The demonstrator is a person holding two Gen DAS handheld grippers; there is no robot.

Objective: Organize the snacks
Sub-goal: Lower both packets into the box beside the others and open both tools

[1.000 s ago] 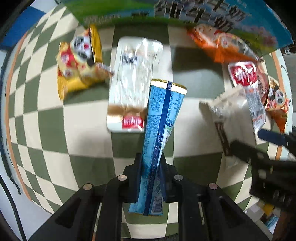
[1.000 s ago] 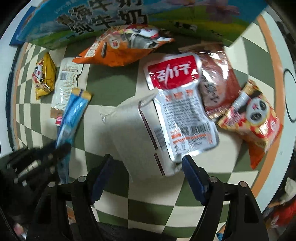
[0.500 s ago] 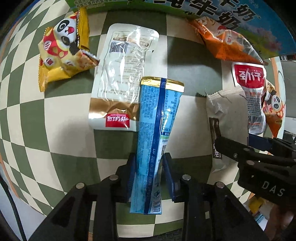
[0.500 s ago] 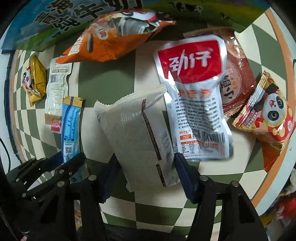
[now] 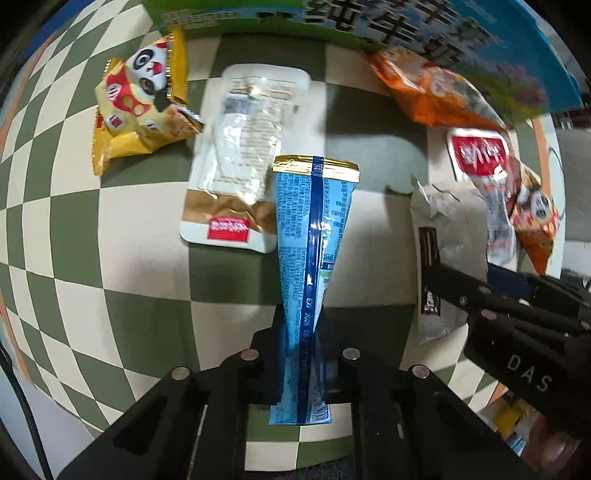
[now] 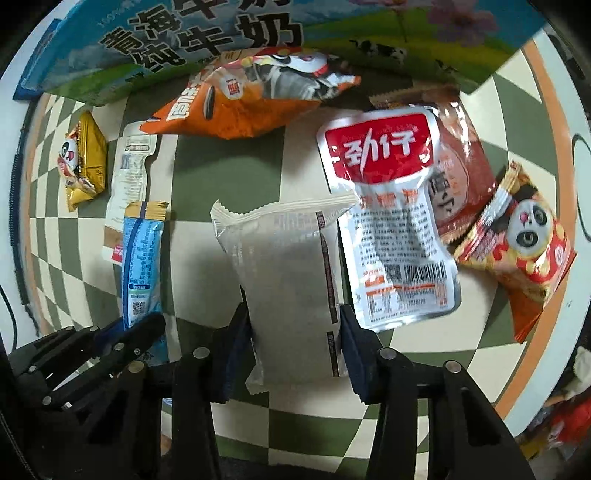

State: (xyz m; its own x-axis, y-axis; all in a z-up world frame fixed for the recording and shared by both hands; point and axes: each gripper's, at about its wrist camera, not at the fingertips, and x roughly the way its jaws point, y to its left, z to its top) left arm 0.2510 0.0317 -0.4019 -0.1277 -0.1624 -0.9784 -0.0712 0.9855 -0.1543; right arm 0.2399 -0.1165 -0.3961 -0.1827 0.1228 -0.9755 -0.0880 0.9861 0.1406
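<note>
My left gripper (image 5: pixel 300 343) fingers clamped on blue packet (image 5: pixel 314 236), packet's far end over checkered worktop (image 5: pixel 122 236); my right gripper (image 6: pixel 293 343) fingers closing around grey pouch (image 6: pixel 288 266), pads at its edges; milk carton box (image 6: pixel 207 33) at far edge, contents hidden; other snacks loose around.

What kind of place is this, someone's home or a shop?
Most likely a home table, though I can't be sure. A green-and-cream checked tablecloth is strewn with loose snack packets, such as an orange bag and a red-and-silver pouch, beside a printed milk carton box.
</note>
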